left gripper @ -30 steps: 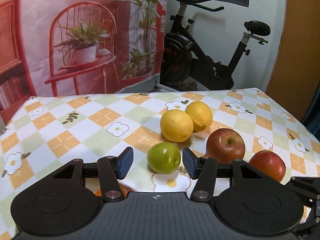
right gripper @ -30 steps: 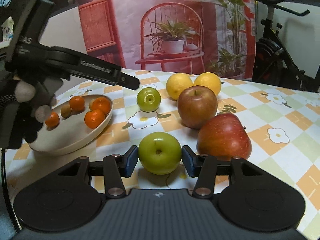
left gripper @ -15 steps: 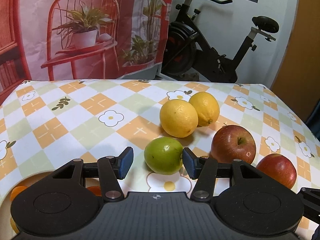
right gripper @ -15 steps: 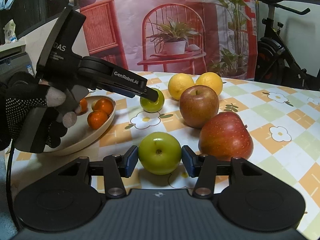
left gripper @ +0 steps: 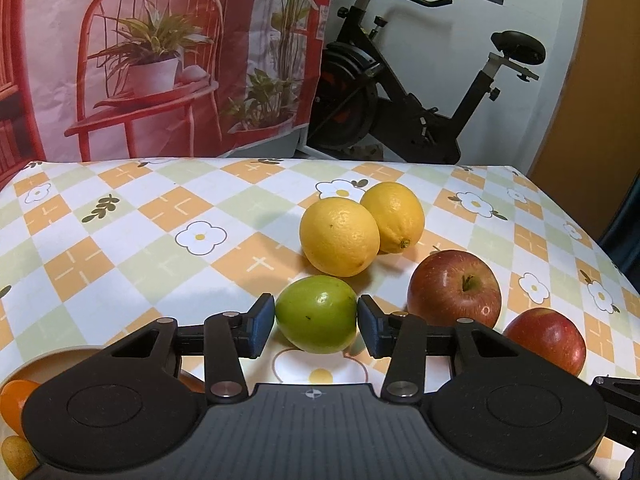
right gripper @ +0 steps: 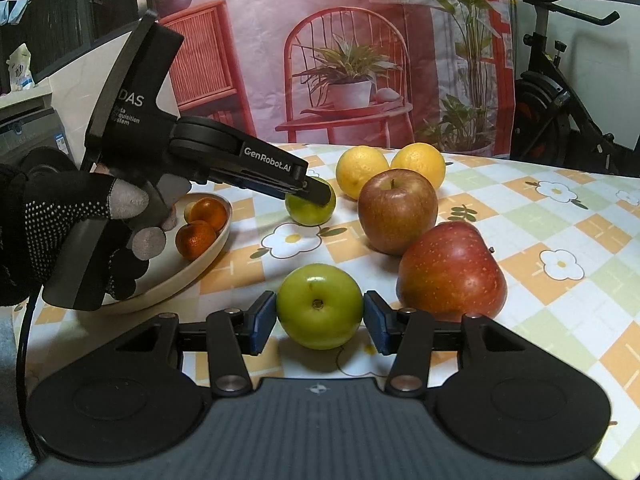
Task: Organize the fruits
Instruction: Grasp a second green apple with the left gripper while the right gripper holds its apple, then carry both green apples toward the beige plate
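Note:
My left gripper [left gripper: 316, 322] has its blue pads against both sides of a small green fruit [left gripper: 317, 314] on the tablecloth; the same fruit [right gripper: 310, 206] shows in the right wrist view under the left gripper's tip. My right gripper [right gripper: 319, 322] has its pads against both sides of a green apple [right gripper: 319, 306]. Two lemons [left gripper: 339, 236] lie just beyond the left fruit. Two red apples [left gripper: 454, 289] [left gripper: 546, 338] lie to its right. A cream bowl [right gripper: 188, 276] with several small oranges [right gripper: 196, 240] sits on the left.
The table [left gripper: 120, 220] has a checked flower tablecloth. The gloved hand [right gripper: 60, 232] holding the left gripper is over the bowl. An exercise bike [left gripper: 400, 112] and a printed backdrop [left gripper: 160, 60] stand behind the table.
The left gripper moved forward and closed its pads onto the small green fruit. The right gripper stayed on the green apple.

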